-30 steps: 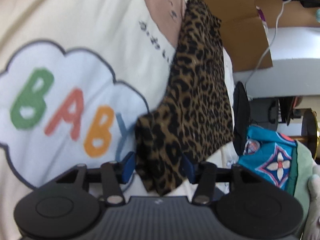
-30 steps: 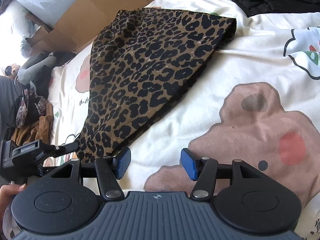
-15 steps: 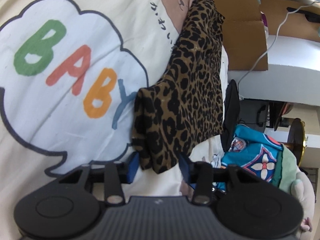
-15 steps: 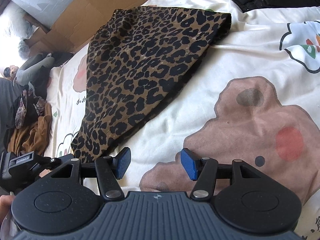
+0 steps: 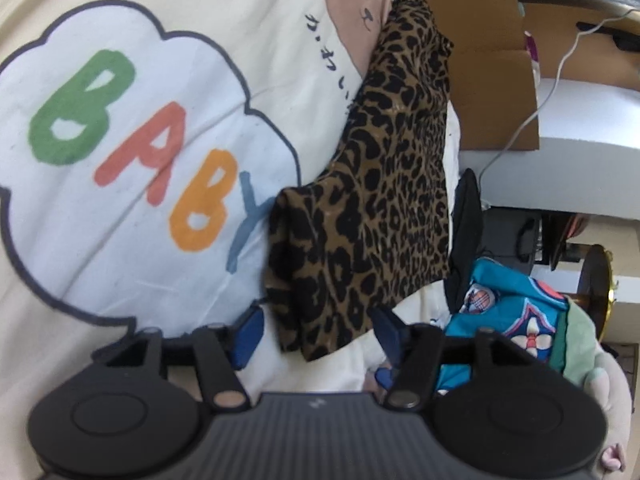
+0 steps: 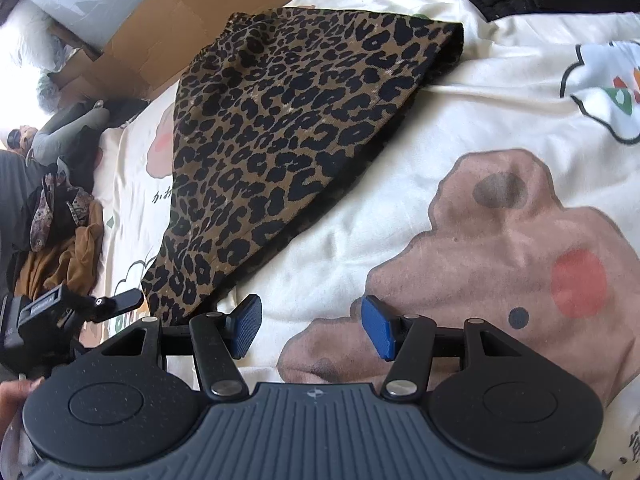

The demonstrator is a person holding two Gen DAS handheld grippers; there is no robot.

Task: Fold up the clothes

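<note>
Left wrist view: the left gripper [image 5: 316, 330] is spread wide, one leopard-print garment [image 5: 368, 200] lying just ahead, its near corner between the pads, its length running away along the bedspread [image 5: 120, 260]'s edge.

Right wrist view: the right gripper [image 6: 308, 326], wide and empty, sits beside the garment's near corner, over bare bedspread.

A cream bedsheet [image 6: 460, 128] printed with a brown bear and a "BABY" cloud [image 5: 132, 152] fills the ground; flattened cardboard [image 5: 492, 80] stands at one o'clock; a grey-white ledge [image 5: 588, 112] with a white cable [image 5: 532, 112] lies at two o'clock; daylight glares at ten o'clock.
</note>
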